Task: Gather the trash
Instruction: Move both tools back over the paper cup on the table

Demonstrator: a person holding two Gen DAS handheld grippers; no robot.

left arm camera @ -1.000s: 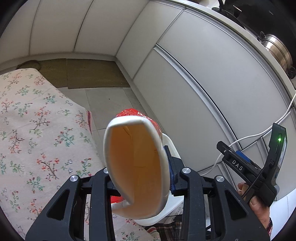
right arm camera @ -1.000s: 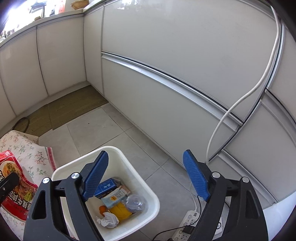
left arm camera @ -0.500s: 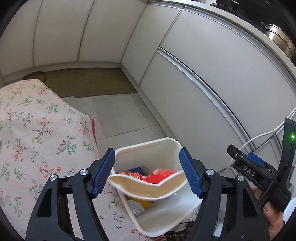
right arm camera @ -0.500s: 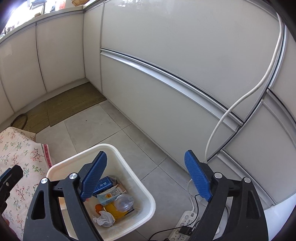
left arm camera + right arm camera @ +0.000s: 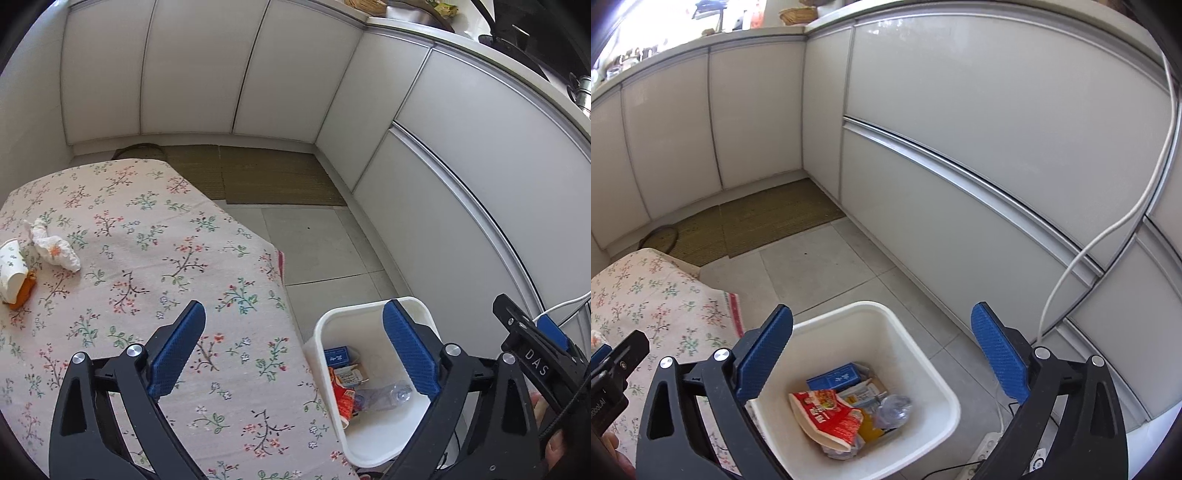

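The left gripper [image 5: 293, 349] has its blue-padded fingers [image 5: 177, 347] spread wide apart with nothing between them; it hangs over the lower middle of the left wrist view, straddling the edge of the floral tablecloth [image 5: 155, 266] and the white trash bin [image 5: 369, 450]. The right gripper [image 5: 882, 350] is likewise spread wide and empty, poised above the same bin [image 5: 923, 369] in the lower middle of its own view.

The bin stands on the grey tiled floor [image 5: 820, 266] just beside the cloth-covered counter [image 5: 236, 362]. Inside it lies a crushed red and white instant noodle cup [image 5: 827, 415], tilted on its side, on top of other rubbish: a blue carton [image 5: 834, 376], a crumpled clear plastic bottle [image 5: 894, 406], something yellow-orange [image 5: 871, 430] and paper scraps.

At the left edge of the left wrist view, trash sits on the cloth: a crumpled white tissue [image 5: 53, 249], a paper cup [image 5: 11, 271] lying on its side just beside it, and an orange scrap [image 5: 24, 293] touching the cup's lower side.

White cabinet doors [image 5: 960, 110] curve across the top of both views, with a brown mat [image 5: 768, 221] on the floor at their foot. A white cable [image 5: 1108, 229] hangs down the cabinets on the right, and a power strip [image 5: 990, 446] lies on the floor at lower right.
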